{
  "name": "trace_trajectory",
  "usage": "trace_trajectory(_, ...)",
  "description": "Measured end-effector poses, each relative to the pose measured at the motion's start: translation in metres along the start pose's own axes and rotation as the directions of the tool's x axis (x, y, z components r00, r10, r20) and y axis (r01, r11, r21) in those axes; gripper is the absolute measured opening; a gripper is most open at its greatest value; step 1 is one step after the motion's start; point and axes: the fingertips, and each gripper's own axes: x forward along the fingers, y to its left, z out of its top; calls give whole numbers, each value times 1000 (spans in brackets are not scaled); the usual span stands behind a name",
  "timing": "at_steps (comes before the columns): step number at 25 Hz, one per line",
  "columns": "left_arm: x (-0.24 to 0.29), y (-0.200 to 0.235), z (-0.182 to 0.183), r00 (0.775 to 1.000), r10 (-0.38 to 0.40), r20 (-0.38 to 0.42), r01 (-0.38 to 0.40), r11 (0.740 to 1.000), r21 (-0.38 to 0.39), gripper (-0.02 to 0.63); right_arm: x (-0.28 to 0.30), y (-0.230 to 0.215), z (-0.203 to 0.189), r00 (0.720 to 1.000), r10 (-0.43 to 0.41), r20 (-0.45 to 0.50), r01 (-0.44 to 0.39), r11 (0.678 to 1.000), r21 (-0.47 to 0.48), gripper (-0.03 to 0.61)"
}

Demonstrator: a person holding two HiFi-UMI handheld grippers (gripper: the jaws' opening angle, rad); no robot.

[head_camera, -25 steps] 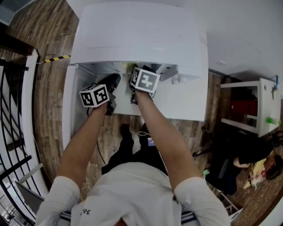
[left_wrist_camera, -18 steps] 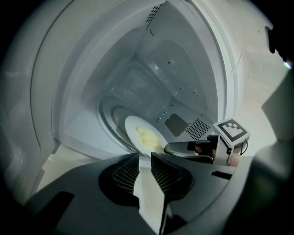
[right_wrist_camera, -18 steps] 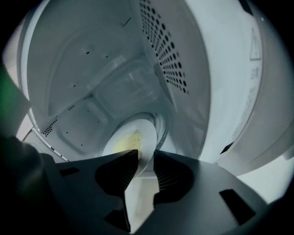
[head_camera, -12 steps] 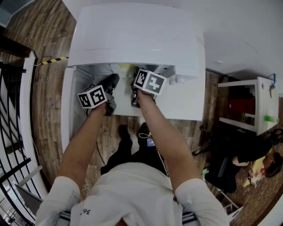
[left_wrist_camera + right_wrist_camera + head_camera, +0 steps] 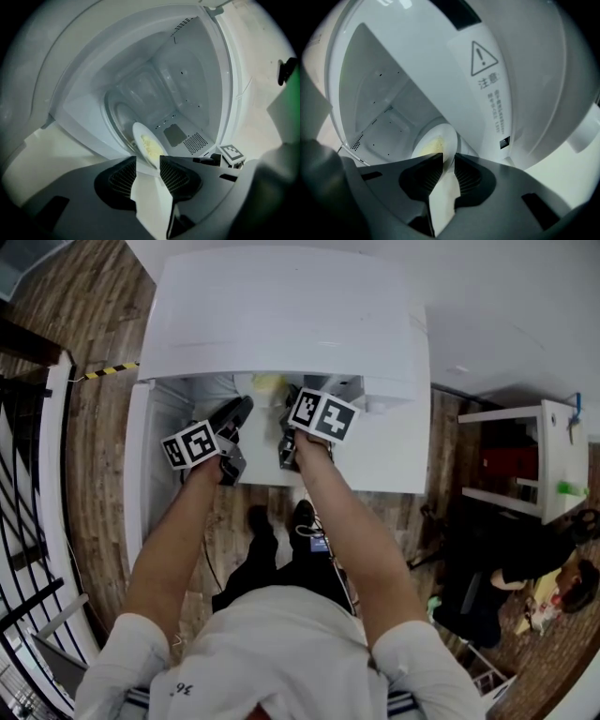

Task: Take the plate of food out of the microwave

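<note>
Plate [image 5: 138,134] of yellow food [image 5: 151,147], not out yet, down inside the microwave [image 5: 281,315], near its open front. Left gripper [image 5: 148,161] at the plate's rim, toward the left side of the microwave: opening wide, rim between the two fingers, pads not pressing on it. Right gripper [image 5: 449,157] at the rim toward the right side of the microwave: closing, fingers pinching the thin edge. Probably set one on each side to keep the plate flat and not spill the food. Both arms [image 5: 178,540] stretched out in front, reaching into the mouth of the microwave, wrists close together. Looks to need a firm hold on the left too before pulling the plate out of the microwave.
</note>
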Motion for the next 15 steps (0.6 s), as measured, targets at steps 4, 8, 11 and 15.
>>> trace_trajectory(4,6,-11,1,998,-55,3,55,998,-19,138,-2,-3,1,1000,3,-5,-3,1000,0,80)
trace_trajectory(8,8,-7,2,999,-46,-14,45,999,-7,138,-6,-5,-3,1000,21,-22,-21,1000,7,80)
trace_trajectory(11,7,-8,2,998,-69,-8,69,998,6,138,-11,-7,-7,998,53,-42,-52,998,22,80)
trace_trajectory(15,5,-8,2,998,-69,-4,69,997,30,138,-17,-12,-14,994,89,-69,-87,996,31,78)
